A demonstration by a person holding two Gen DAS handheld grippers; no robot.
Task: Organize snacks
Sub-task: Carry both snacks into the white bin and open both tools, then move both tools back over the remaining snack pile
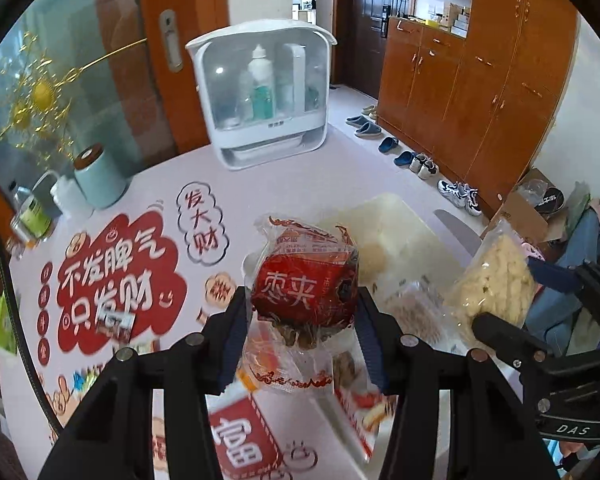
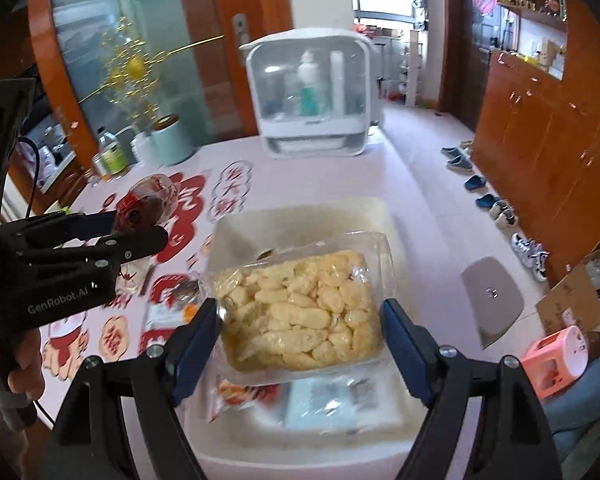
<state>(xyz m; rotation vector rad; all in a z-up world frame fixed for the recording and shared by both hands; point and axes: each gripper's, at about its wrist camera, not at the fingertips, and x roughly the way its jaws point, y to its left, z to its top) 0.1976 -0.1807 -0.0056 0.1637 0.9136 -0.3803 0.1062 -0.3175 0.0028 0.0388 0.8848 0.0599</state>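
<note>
Two packs are in the air, one per gripper, both above or just short of the white bin.

Left wrist view: my left gripper (image 1: 302, 320) is clamped on the red-wrapped snack (image 1: 306, 284), pads pressing its two sides. The pack's long axis runs up-down in this view, a clear tail of wrapper hanging below the jaws. The white bin (image 1: 384, 216) lies just beyond and right of the pack, rim partly hidden behind it. So for this hand the drop spot is far-right, not straight under. At right I see the puffed-snack bag (image 1: 494, 276) held by the right gripper (image 1: 504, 328). More loose packs lie blurred below on the printed tablecloth (image 1: 120, 280). The white storage case (image 1: 260, 96) stands far, well apart.

Right wrist view: my right gripper (image 2: 300, 324) holds the puffed-snack bag (image 2: 304, 304) across its width, blue pads on both short sides, jaws wide because the bag is wide. The bag's long axis lies left-right, slightly tilted, right end higher. The white bin (image 2: 288, 216) sits directly behind and below it; something flat and a red pack already lie inside, blurred. The left gripper (image 2: 140, 232) shows at left with the red-wrapped snack (image 2: 148, 204), over the tablecloth and left of the bin's rim.

My read: right hand is nearer, already over the bin, so it can release first. Left hand needs to shift right across the rim before letting go.
</note>
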